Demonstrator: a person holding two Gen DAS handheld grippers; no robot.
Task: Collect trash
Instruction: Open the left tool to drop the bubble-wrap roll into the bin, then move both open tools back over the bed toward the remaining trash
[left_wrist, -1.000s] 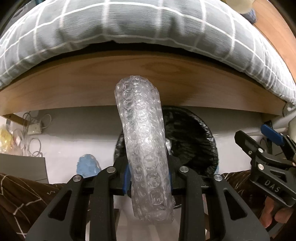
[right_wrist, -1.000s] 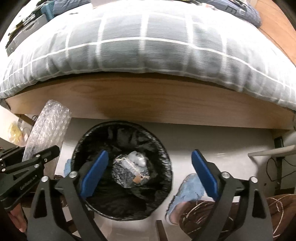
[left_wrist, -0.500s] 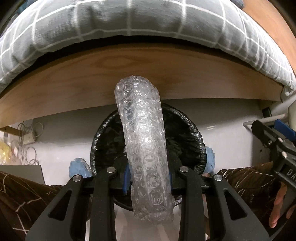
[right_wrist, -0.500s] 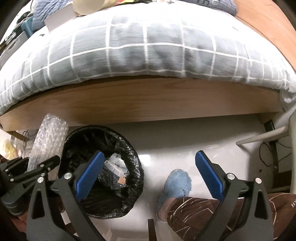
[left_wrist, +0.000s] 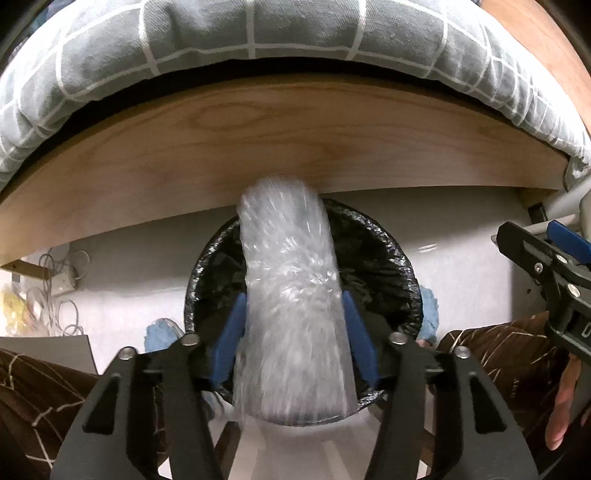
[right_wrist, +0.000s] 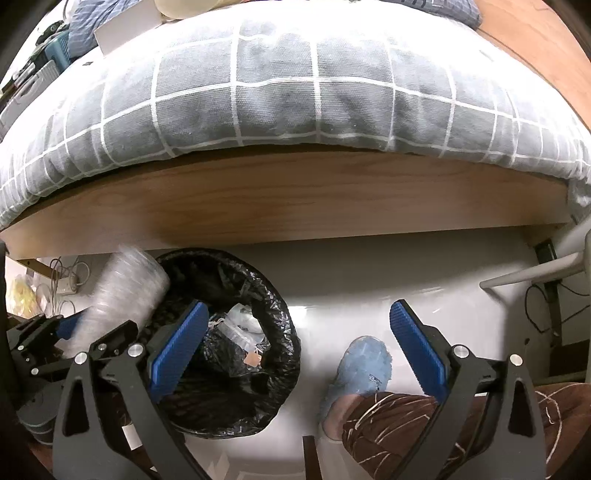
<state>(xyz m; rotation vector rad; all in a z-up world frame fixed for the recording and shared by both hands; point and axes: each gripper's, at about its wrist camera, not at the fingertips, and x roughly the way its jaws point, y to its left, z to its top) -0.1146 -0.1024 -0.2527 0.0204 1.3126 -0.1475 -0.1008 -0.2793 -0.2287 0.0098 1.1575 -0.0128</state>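
A roll of clear bubble wrap (left_wrist: 291, 295) stands between the blue pads of my left gripper (left_wrist: 293, 332), blurred by motion, right above a round bin with a black liner (left_wrist: 388, 254). The jaws have spread apart, with a gap beside the roll on each side. In the right wrist view the roll (right_wrist: 122, 291) hangs over the bin's left rim (right_wrist: 288, 332), and the bin holds crumpled plastic trash (right_wrist: 240, 325). My right gripper (right_wrist: 299, 354) is open and empty, to the right of the bin above the white floor.
A wooden bed frame (left_wrist: 295, 147) with a grey checked duvet (right_wrist: 295, 92) runs behind the bin. The person's blue slippers (right_wrist: 362, 365) and brown trouser legs (right_wrist: 406, 417) are beside the bin. Cables and a socket strip (left_wrist: 55, 280) lie at the left.
My left gripper's jaws have opened and the bubble wrap roll has begun to slip down, blurred, over the bin. My right gripper has drifted slightly right of the bin.
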